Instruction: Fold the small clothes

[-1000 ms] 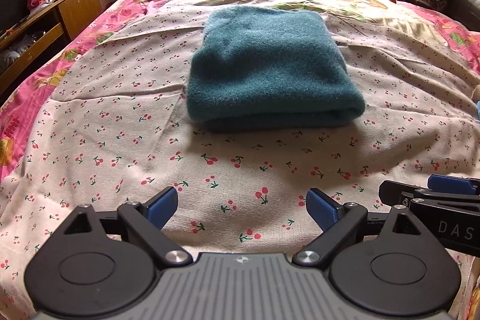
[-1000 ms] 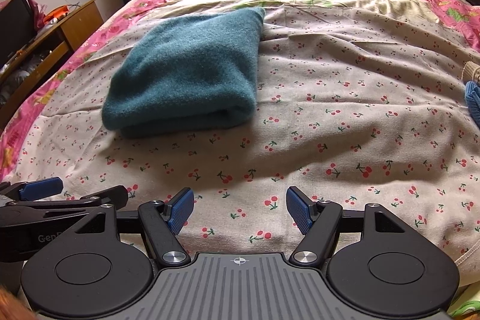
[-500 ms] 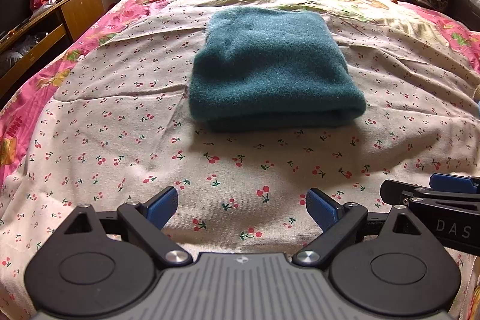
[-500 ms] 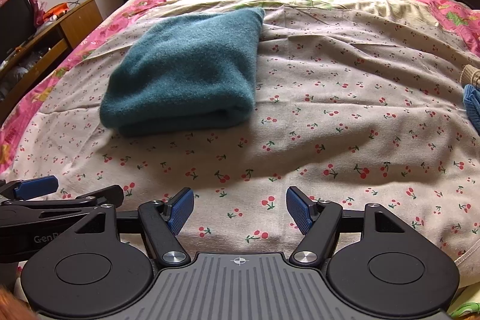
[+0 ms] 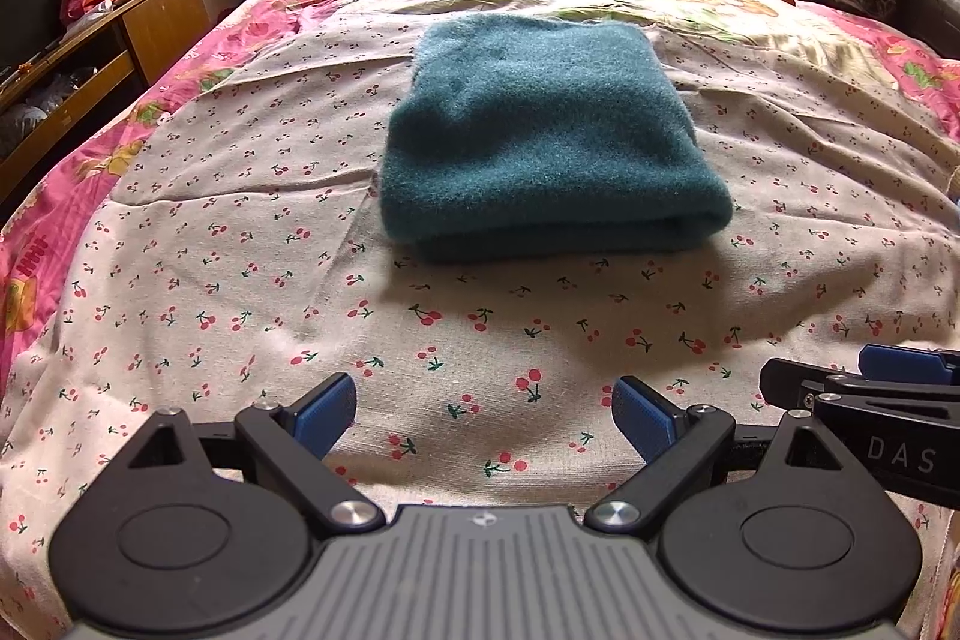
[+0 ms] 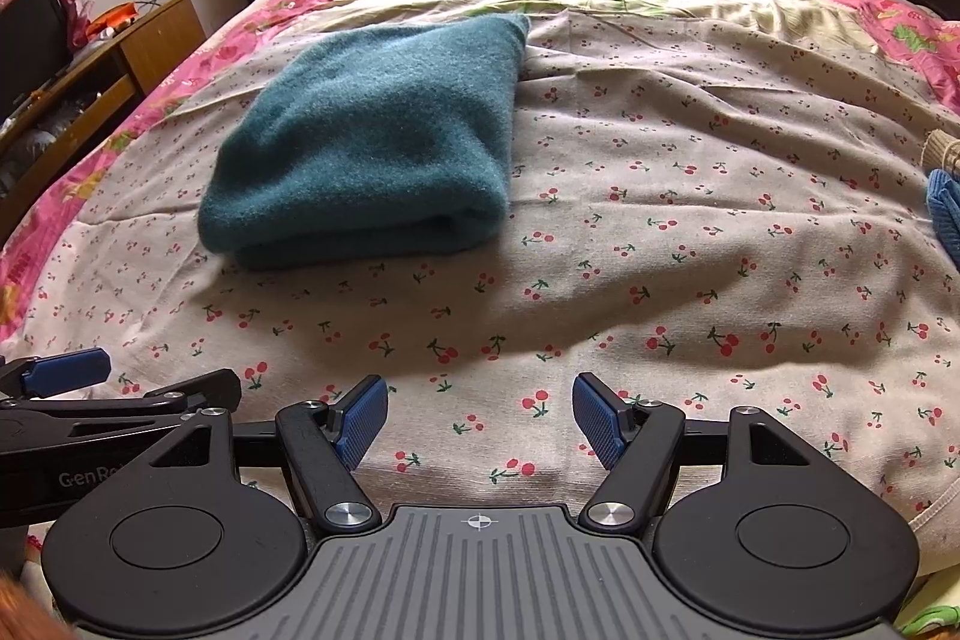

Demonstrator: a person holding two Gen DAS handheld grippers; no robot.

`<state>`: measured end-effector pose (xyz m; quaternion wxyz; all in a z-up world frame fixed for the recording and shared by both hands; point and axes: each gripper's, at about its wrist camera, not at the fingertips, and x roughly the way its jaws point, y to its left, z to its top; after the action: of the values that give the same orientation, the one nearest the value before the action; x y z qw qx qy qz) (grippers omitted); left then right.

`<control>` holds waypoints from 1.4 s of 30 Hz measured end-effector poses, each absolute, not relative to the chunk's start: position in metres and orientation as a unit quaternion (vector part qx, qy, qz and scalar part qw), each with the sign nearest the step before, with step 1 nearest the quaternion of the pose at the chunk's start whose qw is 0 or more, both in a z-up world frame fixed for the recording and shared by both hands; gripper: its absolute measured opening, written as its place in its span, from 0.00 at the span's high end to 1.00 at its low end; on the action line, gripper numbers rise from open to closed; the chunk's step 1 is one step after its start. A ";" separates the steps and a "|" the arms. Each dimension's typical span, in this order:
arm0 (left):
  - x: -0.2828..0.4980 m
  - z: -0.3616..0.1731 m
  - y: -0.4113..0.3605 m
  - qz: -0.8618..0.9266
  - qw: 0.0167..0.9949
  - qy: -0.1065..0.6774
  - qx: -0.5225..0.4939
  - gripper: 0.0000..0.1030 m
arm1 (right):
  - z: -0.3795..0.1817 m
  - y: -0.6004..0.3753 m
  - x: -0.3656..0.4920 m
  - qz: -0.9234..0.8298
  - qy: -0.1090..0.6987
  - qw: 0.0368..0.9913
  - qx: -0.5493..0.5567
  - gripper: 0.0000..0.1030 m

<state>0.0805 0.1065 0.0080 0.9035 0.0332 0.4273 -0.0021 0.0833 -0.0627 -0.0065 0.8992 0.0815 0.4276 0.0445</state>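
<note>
Folding of the teal garment looks complete on the bed; left gripper and right gripper hang apart from it, jaws wide, empty; next likely fetching another piece.

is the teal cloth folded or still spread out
Folded. The teal cloth lies on the bedsheet as a compact rectangle, with stacked layers and a rounded fold showing along its near edge. Neither gripper touches it.

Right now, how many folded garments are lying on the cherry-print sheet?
1. A teal garment, folded, lies mid-bed ahead of the open, empty left gripper. The right wrist view shows blue fabric at the sheet's right edge, cut off by the frame, so more may be hidden.
</note>
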 end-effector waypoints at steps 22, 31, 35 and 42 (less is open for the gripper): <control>0.081 0.009 0.109 0.007 0.900 0.434 0.031 0.02 | -0.009 -0.063 0.082 0.045 0.429 0.898 0.083 0.33; 0.081 0.005 0.109 0.005 0.896 0.443 0.025 0.02 | -0.011 -0.063 0.081 0.046 0.430 0.898 0.083 0.33; 0.081 0.004 0.110 0.006 0.895 0.444 0.024 0.02 | -0.012 -0.063 0.081 0.045 0.431 0.897 0.084 0.33; 0.081 0.004 0.110 0.007 0.896 0.444 0.024 0.02 | -0.013 -0.063 0.081 0.046 0.432 0.897 0.084 0.33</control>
<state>0.0811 0.1097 0.0038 0.8958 0.0235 0.4438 0.0068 0.0810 -0.0632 -0.0132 0.8970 0.0839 0.4315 0.0456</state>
